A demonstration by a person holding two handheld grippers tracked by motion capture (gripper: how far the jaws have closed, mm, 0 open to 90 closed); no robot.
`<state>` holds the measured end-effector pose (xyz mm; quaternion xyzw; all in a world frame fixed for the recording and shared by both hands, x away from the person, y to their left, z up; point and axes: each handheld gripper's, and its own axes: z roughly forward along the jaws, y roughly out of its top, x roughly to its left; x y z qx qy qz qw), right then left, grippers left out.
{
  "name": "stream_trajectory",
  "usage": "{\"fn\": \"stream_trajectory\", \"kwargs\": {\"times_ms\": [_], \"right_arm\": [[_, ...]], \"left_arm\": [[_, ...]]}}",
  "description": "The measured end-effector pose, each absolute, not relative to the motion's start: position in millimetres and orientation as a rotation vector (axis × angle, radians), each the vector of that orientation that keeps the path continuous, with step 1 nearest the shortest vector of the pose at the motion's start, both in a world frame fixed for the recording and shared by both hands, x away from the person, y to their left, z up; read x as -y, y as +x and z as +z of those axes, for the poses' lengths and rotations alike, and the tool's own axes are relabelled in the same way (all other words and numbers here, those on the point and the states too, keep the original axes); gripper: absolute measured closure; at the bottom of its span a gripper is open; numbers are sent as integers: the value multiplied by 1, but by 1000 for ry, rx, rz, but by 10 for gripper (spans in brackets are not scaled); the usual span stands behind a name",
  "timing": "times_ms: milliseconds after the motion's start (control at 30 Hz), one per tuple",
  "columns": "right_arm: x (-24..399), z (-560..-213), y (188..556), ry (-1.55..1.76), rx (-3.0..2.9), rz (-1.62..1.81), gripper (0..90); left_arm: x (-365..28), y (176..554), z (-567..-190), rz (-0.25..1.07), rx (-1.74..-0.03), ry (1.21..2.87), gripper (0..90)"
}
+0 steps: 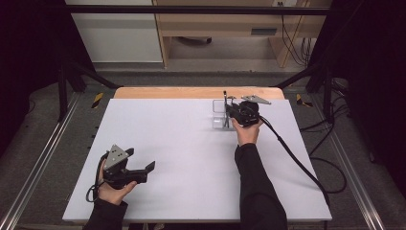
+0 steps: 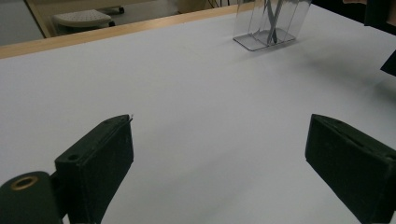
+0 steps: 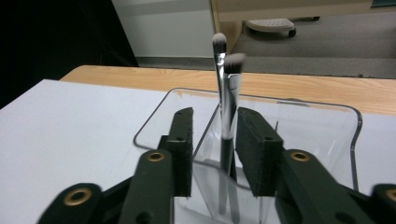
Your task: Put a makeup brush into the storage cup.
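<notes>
Right gripper view | right claw (image 3: 215, 149) parted — brushes (image 3: 227, 107) between, unpressed | left claw (image 2: 219, 163) wide — bare table (image 2: 187, 84)

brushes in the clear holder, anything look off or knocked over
Nothing stands out. Both makeup brushes stand bristles-up in the clear holder, which sits upright on the white table; nothing spilled.

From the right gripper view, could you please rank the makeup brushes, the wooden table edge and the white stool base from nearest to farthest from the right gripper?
1. The makeup brushes, standing in the clear holder, between the open jaws of the right gripper.
2. The wooden table edge, across the view behind the holder.
3. The white stool base, on the floor beyond the table.
</notes>
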<state>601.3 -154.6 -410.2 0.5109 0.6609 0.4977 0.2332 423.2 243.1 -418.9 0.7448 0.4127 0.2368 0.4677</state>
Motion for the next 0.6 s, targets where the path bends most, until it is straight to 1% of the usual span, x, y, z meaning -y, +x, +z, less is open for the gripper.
{"fn": "stream_trajectory", "kwargs": {"times_ms": [200, 600], "right_arm": [[157, -405, 583, 1352, -1853, 1386, 508], [157, -393, 543, 1228, -1927, 1442, 310]], "left_arm": [[-243, 423, -418, 583, -1012, 1826, 71], [-242, 423, -419, 582, -1011, 1830, 70]]}}
